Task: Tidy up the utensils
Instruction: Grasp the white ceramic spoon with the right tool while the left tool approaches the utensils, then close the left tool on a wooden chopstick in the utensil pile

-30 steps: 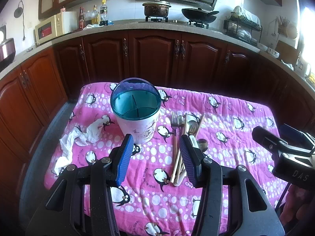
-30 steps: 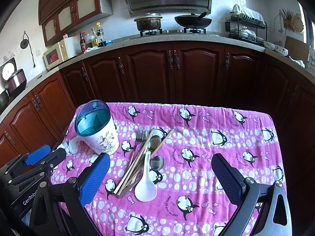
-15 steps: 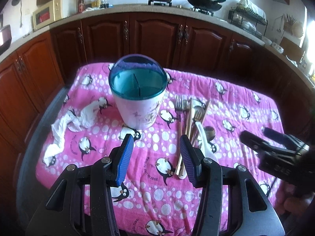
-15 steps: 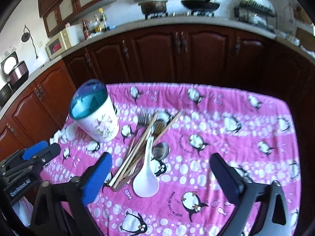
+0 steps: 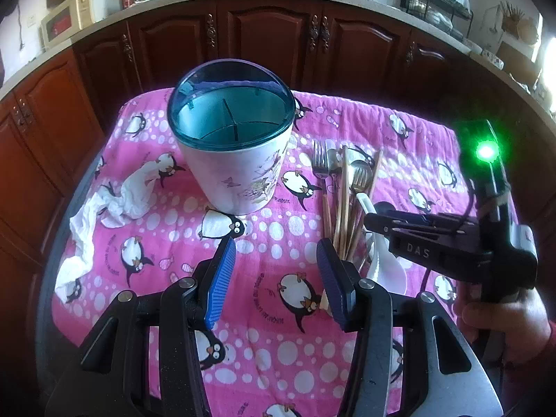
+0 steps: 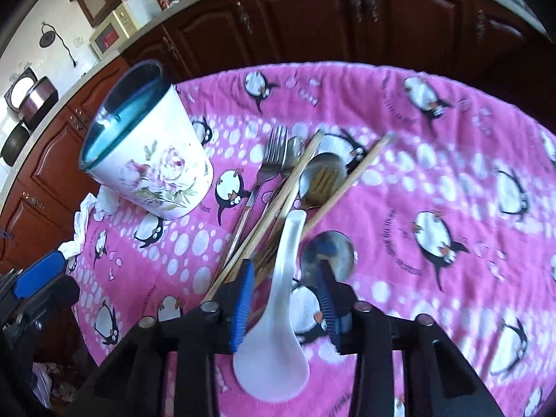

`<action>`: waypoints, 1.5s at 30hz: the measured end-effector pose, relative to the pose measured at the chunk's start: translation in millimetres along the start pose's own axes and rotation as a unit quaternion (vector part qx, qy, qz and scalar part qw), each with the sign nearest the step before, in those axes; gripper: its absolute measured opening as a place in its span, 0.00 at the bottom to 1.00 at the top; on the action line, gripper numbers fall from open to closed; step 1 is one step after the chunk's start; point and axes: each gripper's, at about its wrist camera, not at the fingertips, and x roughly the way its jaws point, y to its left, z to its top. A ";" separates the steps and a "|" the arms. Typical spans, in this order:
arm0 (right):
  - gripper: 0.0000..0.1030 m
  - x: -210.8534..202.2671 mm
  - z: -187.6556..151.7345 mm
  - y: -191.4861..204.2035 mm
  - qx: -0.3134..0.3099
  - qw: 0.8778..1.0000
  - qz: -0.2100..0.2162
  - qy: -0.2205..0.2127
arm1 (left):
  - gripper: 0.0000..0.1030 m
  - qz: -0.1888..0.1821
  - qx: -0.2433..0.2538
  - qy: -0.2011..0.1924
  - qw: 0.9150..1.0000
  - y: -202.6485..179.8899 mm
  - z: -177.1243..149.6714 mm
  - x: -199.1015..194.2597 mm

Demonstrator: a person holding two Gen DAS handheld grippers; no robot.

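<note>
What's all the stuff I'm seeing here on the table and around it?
Utensil holder: one, white floral with teal rim, divided inside, upright, left on the cloth.
Soup spoon: one, white, between the right claw's pads.
Forks: at least two, metal, in the pile.
Chopsticks: several, wooden, in the pile.
Metal spoons: at least two, in the pile.
Crumpled tissue: one, white, left of the holder.
Tablecloth: pink, penguins.
Cabinets: dark wood, behind.
Left claw: open, empty.
Right claw: around the soup spoon.

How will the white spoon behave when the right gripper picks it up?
The white spoon looks glossy, so it may slip between the right gripper pads. Its wide bowl probably makes it tilt bowl-down. It seems ceramic, likely stiff and breakable.
</note>
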 end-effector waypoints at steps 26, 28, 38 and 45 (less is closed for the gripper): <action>0.13 -34.5 -9.1 -44.3 0.055 0.998 0.018 -0.034 | 0.47 -0.018 0.064 0.031 0.997 -48.1 27.3 51.7; 0.13 -36.5 -10.7 -48.6 0.060 0.997 0.015 -0.036 | 0.47 -0.018 0.068 0.031 0.997 -50.7 28.2 54.3; 0.13 -43.6 -16.4 -85.0 0.111 0.993 0.008 -0.046 | 0.47 -0.022 0.106 0.050 0.993 -72.3 45.7 81.3; 0.13 -40.6 -14.9 -98.3 0.130 0.990 0.019 -0.047 | 0.39 -0.032 0.119 0.088 0.988 -90.9 70.7 118.2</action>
